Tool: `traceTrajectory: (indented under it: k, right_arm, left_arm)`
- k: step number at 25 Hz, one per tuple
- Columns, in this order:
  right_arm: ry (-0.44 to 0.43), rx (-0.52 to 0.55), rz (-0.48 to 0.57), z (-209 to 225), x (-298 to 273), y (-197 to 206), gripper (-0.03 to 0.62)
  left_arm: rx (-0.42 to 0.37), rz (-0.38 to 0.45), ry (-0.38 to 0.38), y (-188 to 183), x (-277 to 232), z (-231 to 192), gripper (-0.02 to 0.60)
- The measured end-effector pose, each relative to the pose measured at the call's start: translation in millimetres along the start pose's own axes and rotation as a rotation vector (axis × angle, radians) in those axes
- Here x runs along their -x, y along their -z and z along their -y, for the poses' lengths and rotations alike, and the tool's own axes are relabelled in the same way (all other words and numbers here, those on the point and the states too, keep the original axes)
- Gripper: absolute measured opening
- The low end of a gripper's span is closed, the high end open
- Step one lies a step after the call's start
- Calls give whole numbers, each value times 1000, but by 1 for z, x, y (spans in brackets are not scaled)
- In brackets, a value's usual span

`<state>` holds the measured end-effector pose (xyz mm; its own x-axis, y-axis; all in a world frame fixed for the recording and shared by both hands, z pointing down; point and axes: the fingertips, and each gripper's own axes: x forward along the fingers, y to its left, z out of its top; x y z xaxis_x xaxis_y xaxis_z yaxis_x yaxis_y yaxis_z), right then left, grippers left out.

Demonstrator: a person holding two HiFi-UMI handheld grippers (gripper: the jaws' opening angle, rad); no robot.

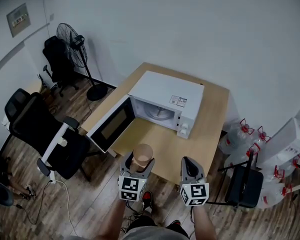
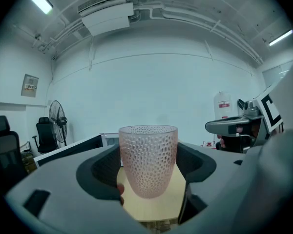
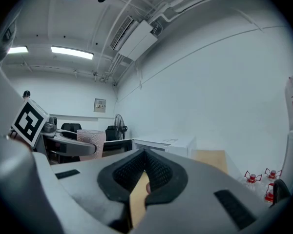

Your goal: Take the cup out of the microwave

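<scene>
The white boxy microwave (image 1: 165, 101) stands on the far side of the light wooden desk (image 1: 212, 114), door swung open to the left, cavity clear. The pink dimpled translucent cup (image 2: 148, 160) is upright over the desk's near edge, clamped at mid-wall between the left gripper's (image 1: 138, 166) fingers (image 2: 100, 172). It looks light, stiff, maybe brittle, and the dimples should help grip. The right gripper (image 3: 145, 172) has its fingers pressed together, empty.
</scene>
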<state>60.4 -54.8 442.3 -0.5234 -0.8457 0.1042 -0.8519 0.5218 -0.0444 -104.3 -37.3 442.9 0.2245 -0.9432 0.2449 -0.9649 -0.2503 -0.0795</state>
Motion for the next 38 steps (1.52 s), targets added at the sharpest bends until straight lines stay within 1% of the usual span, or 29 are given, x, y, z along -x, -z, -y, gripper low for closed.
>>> traceTrajectory:
  k: [9,14,19,25,28,38]
  right_arm:
    - [-27,6,0,-21,47,10,17]
    - [-40,4,-4,-27,64,15,17]
    - [-47,5,-2,-29,71,16,17]
    - [-51,12,0,-35,73,15,17]
    - [-44,26,-2,-38,73,16,17]
    - [-51,19,2,-36,68,13,17]
  left_arm:
    - [17,-9,-36,16,70,21,368]
    - [23,-9,-59,22,96,27,368]
    - [21,4,-75,19,107,29,368]
    - [21,15,-71,16,110,28,368]
    - [22,12,-69,18,110,27,368]
    - [17,-4,-67,23,105,27,368]
